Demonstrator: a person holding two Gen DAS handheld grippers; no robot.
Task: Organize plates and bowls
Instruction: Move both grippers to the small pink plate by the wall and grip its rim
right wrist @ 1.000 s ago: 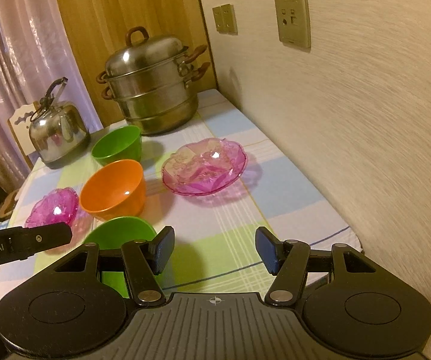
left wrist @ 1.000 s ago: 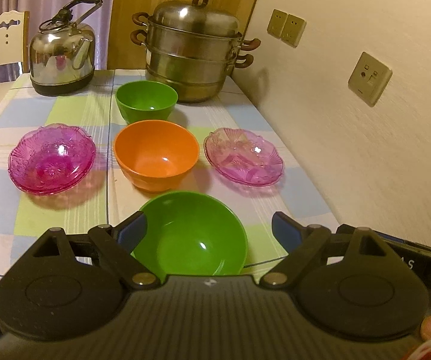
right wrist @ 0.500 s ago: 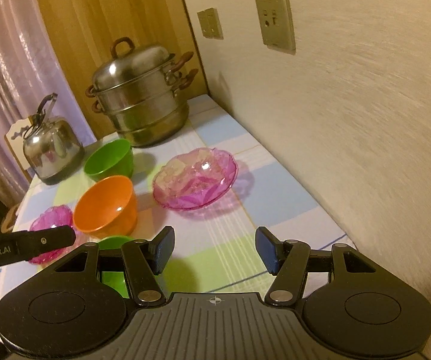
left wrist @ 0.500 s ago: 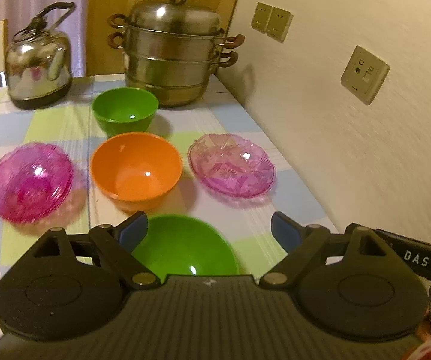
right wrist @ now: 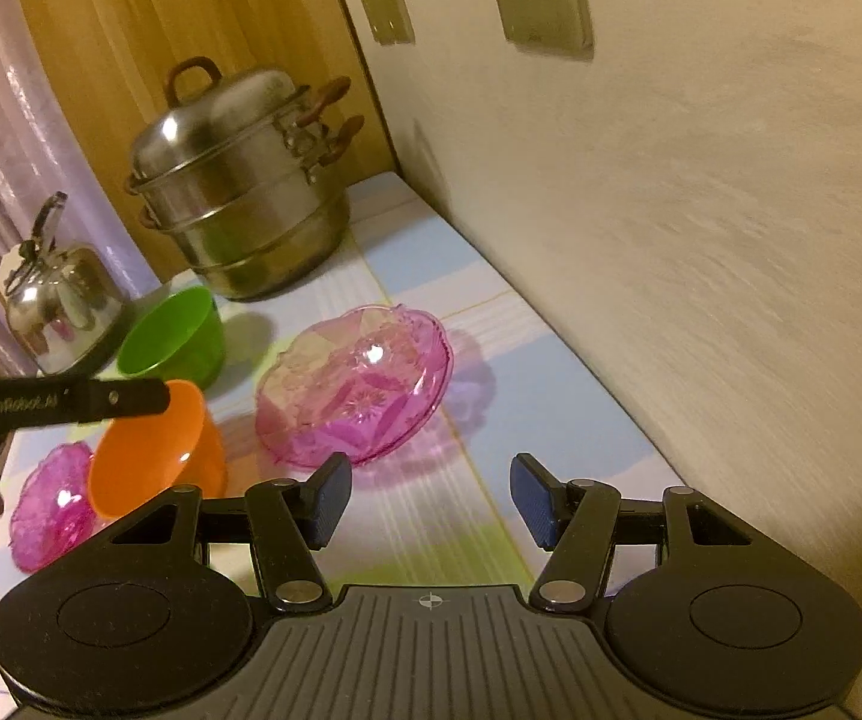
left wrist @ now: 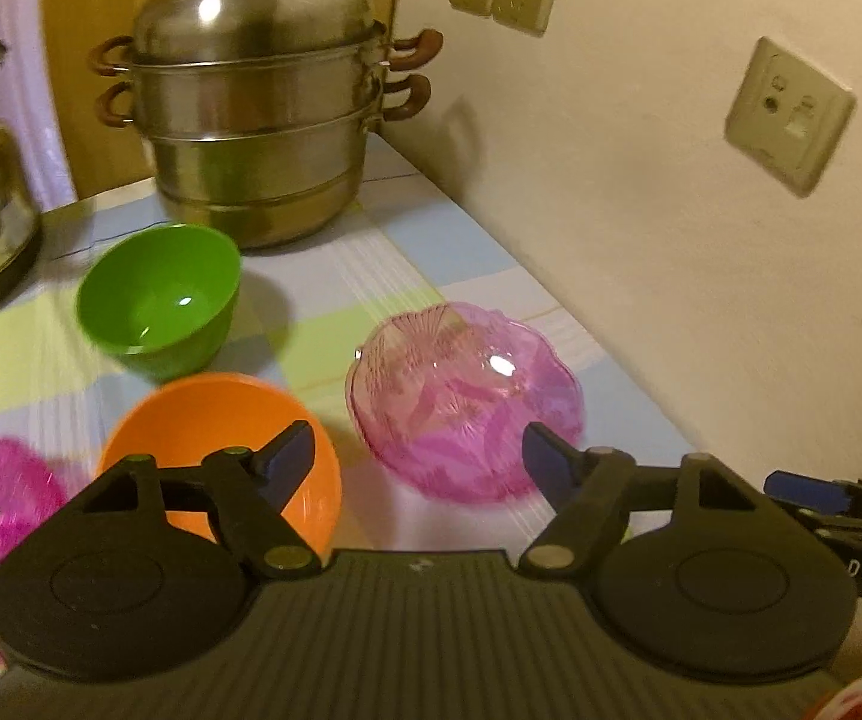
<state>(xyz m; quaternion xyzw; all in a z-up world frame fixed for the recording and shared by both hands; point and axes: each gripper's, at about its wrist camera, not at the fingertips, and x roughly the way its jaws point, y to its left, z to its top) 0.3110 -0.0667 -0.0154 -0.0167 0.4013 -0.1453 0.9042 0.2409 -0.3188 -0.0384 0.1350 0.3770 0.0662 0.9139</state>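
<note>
Orange bowl [left wrist: 215,438], green bowl [left wrist: 161,300], pink glass plate [left wrist: 467,402]: nothing inside.

Letters "DAS" on right tongs [left wrist: 815,495] body; blurred "SenRobot.AI"-like print on left tongs [right wrist: 65,401] arm.

2 wrist fisheyes angled down, both sharing pink glass dish [left wrist: 464,399].
</note>
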